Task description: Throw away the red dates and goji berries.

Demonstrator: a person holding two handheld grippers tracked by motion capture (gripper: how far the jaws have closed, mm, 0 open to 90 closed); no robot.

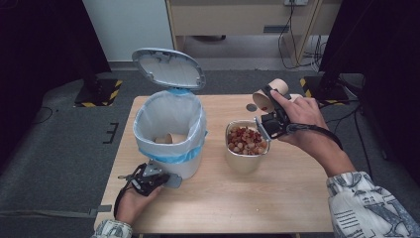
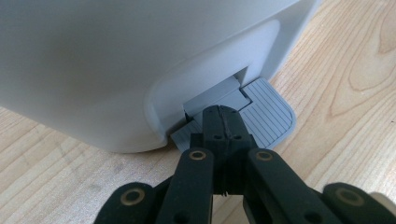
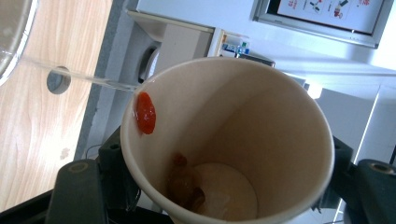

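Nearest, left hand-held gripper (image 1: 166,179) has jaws pressed together, tips down on grey foot pedal (image 2: 268,114) of white pedal bin (image 1: 171,134); bin lid (image 1: 168,68) stands open, blue liner inside with a paper cup at the bottom. Beyond, steel bowl (image 1: 246,159) of reddish bits sits on table (image 1: 257,198). Farther right, right hand-held gripper (image 1: 270,99) pinches tilted paper cup (image 3: 229,140), one red piece (image 3: 145,112) stuck near its rim.
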